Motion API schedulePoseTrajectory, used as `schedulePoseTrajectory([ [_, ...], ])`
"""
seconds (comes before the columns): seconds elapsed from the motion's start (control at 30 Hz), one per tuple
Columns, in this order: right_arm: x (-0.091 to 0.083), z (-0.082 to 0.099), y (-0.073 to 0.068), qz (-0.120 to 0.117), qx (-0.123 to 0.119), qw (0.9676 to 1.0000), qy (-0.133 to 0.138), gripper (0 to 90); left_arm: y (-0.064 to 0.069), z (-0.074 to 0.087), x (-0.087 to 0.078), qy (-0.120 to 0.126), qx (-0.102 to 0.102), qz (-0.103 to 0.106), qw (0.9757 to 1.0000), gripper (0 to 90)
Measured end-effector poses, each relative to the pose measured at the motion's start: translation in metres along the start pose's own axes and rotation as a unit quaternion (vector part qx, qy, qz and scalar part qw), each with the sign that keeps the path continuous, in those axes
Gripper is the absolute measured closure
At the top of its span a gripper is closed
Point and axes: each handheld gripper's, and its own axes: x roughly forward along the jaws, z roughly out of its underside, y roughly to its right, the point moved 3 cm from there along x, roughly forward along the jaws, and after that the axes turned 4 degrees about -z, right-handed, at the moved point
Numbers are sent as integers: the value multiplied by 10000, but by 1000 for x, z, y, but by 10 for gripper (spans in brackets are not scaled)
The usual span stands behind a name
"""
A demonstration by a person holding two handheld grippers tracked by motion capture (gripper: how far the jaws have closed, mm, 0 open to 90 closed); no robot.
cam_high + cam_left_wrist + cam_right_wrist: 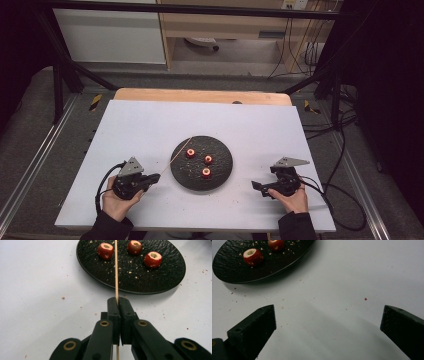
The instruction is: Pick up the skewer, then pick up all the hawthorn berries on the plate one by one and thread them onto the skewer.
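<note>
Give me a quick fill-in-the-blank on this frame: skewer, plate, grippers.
1. The left gripper is shut on a thin wooden ____.
2. The black plate holds ____ red cored fruits.
3. The right gripper's jaws stand ____ over the white table.
4. The skewer tip reaches over the ____.

Missing words: skewer; three; open; plate
</note>
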Motion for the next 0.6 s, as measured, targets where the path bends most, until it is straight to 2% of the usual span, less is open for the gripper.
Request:
schedulePoseTrajectory([
  [0.23, 13, -11, -13, -72, -96, 9998, -164, 8, -1, 9, -1, 53, 51, 86, 9999, 882],
  [0.6, 26, -36, -36, -242, -274, 9992, -186, 5, -4, 14, -6, 128, 11, 103, 9999, 882],
])
